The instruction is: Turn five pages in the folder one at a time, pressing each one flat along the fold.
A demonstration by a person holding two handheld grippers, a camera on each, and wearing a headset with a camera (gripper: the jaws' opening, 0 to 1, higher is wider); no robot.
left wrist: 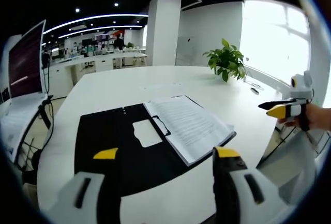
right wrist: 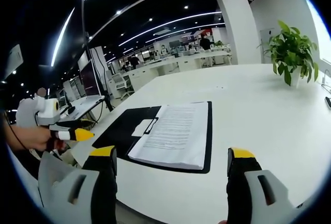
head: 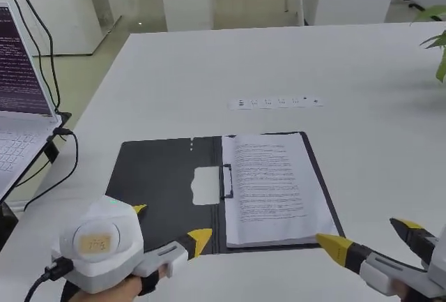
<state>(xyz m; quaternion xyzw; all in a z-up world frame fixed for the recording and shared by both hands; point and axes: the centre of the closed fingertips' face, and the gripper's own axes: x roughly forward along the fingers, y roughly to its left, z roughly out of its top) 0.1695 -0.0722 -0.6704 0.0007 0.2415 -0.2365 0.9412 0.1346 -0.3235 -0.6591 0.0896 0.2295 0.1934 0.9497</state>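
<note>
A black folder (head: 164,190) lies open on the white table, with a stack of printed pages (head: 268,187) on its right half held by a clip along the fold. The same folder (left wrist: 119,141) and pages (left wrist: 189,125) appear in the left gripper view, and the folder (right wrist: 129,125) and pages (right wrist: 173,133) in the right gripper view. My left gripper (head: 171,225) hovers open over the folder's near left corner. My right gripper (head: 373,236) is open off the near right corner, beside the pages. Nothing sits between either pair of fingers.
An open laptop (head: 17,107) with cables stands on a side table at the left. A white power strip (head: 277,102) lies beyond the folder. A potted plant (head: 435,44) stands at the table's far right edge.
</note>
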